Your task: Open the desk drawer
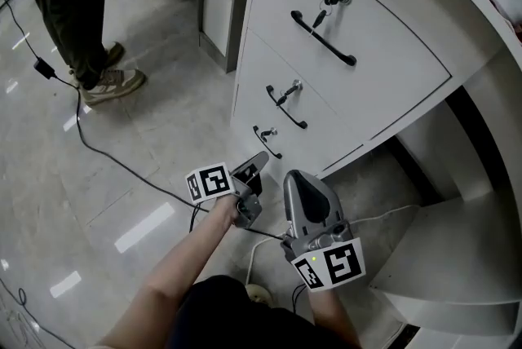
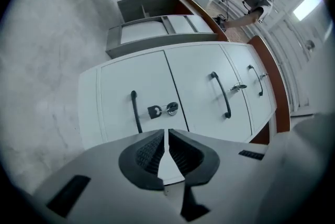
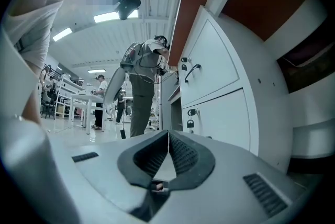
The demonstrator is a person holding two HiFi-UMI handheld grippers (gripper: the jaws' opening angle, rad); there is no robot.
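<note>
All three drawers (image 1: 367, 37) of the white desk are shut, stacked just ahead and above the grippers. Each has a thin black handle and a key in its lock. Which one is the target, I can't tell.

The bottom handle (image 1: 267, 142) sits nearest. The left gripper (image 1: 256, 163) hangs just below and in front of it, not touching. Its jaws are pressed together with nothing between them. That's the first worry: go in like this and the tips only bump the drawer front, so the jaws need to open before they reach the bar.

Second worry: the key (image 2: 155, 111) dangles right beside that handle. A sloppy approach could clip it, or pinch the key instead of the bar.

Third: with keys in the locks, a drawer may be locked. A hard pull would then slip the pads off the slim bar.

The right gripper (image 1: 295, 176) is close alongside, its jaws also closed on nothing. It's near enough that the two could knock together.

A black cable (image 1: 114, 160) trails across the floor toward the left gripper, something to snag while pulling back.
</note>
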